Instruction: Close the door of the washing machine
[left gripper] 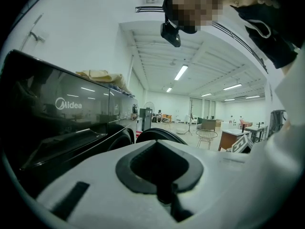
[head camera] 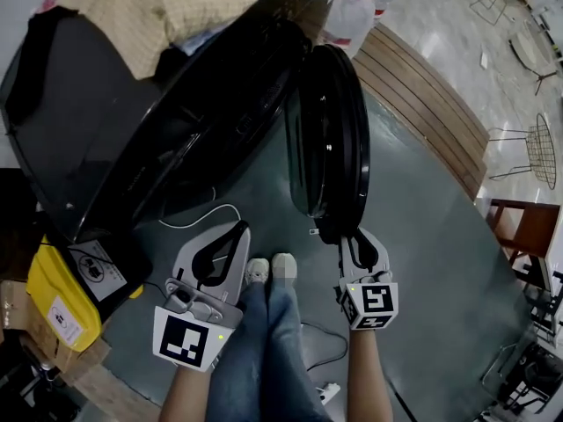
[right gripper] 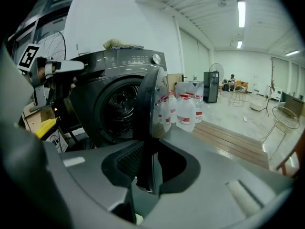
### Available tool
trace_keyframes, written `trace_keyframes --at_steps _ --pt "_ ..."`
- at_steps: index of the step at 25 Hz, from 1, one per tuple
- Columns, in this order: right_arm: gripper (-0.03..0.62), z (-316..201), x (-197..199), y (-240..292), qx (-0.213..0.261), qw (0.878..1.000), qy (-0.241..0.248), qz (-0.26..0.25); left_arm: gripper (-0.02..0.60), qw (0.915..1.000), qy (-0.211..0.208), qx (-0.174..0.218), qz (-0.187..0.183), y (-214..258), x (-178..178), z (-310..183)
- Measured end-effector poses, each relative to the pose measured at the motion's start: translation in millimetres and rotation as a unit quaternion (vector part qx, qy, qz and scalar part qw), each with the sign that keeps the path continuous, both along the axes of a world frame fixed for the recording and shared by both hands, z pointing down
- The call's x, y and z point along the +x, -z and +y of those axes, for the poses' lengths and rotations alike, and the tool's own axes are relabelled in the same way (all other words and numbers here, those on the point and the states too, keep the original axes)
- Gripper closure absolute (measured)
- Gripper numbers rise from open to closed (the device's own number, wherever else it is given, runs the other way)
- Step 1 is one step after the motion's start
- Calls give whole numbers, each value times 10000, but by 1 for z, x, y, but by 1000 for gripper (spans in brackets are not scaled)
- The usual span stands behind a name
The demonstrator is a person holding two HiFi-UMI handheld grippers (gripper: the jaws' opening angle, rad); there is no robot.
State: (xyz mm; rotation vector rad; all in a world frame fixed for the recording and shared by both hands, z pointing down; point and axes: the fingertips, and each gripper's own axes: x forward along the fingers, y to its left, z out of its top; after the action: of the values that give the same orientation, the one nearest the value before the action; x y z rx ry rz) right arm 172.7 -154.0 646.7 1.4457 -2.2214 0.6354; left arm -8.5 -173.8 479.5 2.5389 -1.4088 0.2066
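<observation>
Hiding from sight: the washing machine (head camera: 132, 139) is a dark, glossy mass in the head view, and its drum opening cannot be made out there; the drum (right gripper: 119, 106) shows only in the right gripper view. The door's hinge is too dark to pick out.
Cut off: both forearms run out of the head view's bottom edge. The left tool's own body fills the lower half of the left gripper view.
Left forearm (head camera: 189, 389): reaches forward beside the person's jeans (head camera: 264, 341), toward the machine's lower front.
Right forearm (head camera: 369, 376): reaches forward on the other side of the legs, with the marker cube up and the tool tipped a little downward.
Left tool (head camera: 237, 229): tips together with nothing between them, apart from the door and near the machine's front.
Right tool (head camera: 356, 238): jaws clamped on the door's free edge, which stands between the pads in the right gripper view.
Door (head camera: 330, 139): open, swung well out from the machine's front, just in front of the person's feet.
Door's lie: upright and seen edge-on, with its round face roughly square to the machine's front. Its long line runs from the machine out toward the person, free edge nearest them.
Beyond the machine: water bottles (right gripper: 186, 111) stand past the door.
</observation>
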Motion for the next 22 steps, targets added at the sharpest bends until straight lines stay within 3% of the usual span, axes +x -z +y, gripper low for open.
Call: trace_keyframes --at_steps 10,15,22 --pt "476 9 -97 4 -359 9922 994 -654 583 9985 545 -4 -16 15 -42 12" --pt "456 4 -147 5 -468 9806 1673 -906 583 9967 804 -88 -17 15 -58 24" --pt "461 -10 -206 10 -246 9566 2777 -850 583 9943 1057 -152 3 17 -71 35"
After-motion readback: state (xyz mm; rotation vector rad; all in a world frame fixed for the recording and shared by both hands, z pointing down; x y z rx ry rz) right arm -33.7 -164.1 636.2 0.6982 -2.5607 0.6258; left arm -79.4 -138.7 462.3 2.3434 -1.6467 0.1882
